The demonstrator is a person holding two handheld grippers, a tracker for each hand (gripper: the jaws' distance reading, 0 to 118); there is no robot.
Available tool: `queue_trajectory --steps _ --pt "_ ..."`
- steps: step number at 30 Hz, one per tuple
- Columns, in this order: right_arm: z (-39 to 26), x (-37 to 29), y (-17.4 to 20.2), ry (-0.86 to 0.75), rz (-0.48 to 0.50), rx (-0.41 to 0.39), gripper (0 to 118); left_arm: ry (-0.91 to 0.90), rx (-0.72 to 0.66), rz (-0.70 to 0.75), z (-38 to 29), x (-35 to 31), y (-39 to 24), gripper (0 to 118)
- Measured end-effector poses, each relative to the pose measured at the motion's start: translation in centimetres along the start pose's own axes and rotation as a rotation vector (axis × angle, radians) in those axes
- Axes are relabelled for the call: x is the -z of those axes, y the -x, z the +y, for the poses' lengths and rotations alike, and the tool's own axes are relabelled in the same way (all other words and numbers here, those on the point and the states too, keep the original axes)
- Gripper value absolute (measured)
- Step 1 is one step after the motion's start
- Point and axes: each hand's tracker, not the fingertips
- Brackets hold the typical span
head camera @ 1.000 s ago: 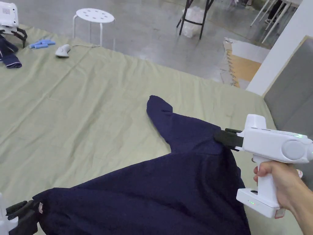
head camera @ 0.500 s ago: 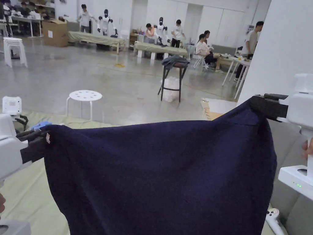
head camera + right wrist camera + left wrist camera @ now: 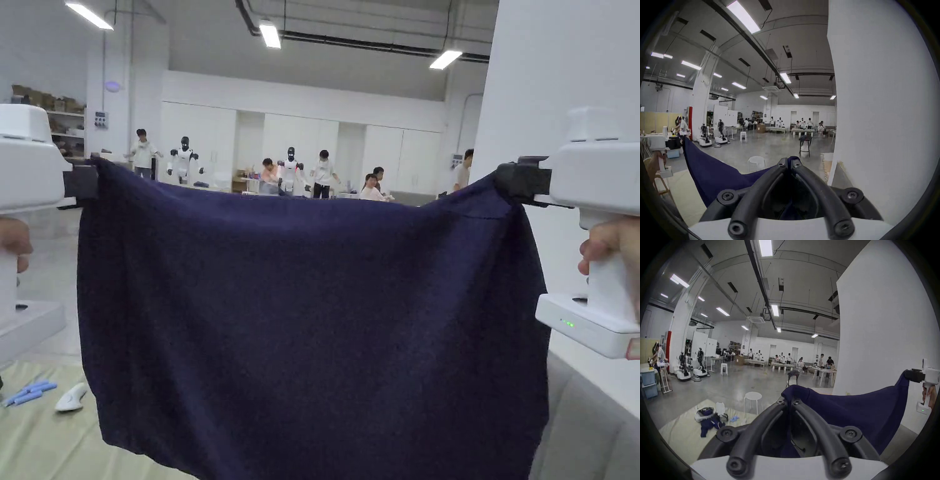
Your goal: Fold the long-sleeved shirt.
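While the dark navy knitted long-sleeved shirt (image 3: 300,325) is hanging in the air as a wide curtain in front of the person, the left gripper (image 3: 81,182) is pinching its upper left corner and the right gripper (image 3: 522,180) is pinching its upper right corner, each white pistol-shaped handle being held in a hand. Seen in the left gripper view, the left gripper's black jaws are closing tight on a bunched fold of the navy cloth (image 3: 795,392), and in the right gripper view the right gripper's jaws are likewise meeting on a small tuft of cloth (image 3: 792,160), so both are holding fabric and nothing else. Between the two grips the top edge is sagging slightly, and the lower part is dropping out of the head view toward the pale green sheet covering the desk (image 3: 37,444), where a small white device (image 3: 70,397) and some blue sticks (image 3: 28,394) are lying near the left. The sleeves are hidden, probably hanging behind or below. The risk, as I judge it, is that each pinch is taking only a little cloth: a sharp shake could be pulling a corner free. A sleeve could also be landing crumpled under the body, and the hem could be sweeping the loose items when lowered.
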Motion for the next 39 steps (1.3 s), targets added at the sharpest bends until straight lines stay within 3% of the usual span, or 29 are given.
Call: queue_trajectory --steps 12,24,29,35,39 --pt "3.2 7.4 2.2 -0.059 -0.068 0.002 0 0.025 0.054 0.062 4.0 7.7 -1.1 7" --pt "4.7 18.9 1.4 -0.101 -0.136 -0.021 0 -0.004 0.028 0.109 7.2 17.1 0.9 6" --pt "6.4 20.3 1.4 -0.162 -0.156 -0.084 0 -0.040 0.032 0.107 8.6 19.8 0.7 6" --pt "5.6 20.9 0.9 -0.183 -0.167 -0.069 0 -0.040 0.020 0.099 7.6 22.2 0.4 6" --pt "2.4 21.3 0.3 -0.114 -0.145 -0.085 0 0.015 0.040 0.089 4.1 23.1 0.7 6"
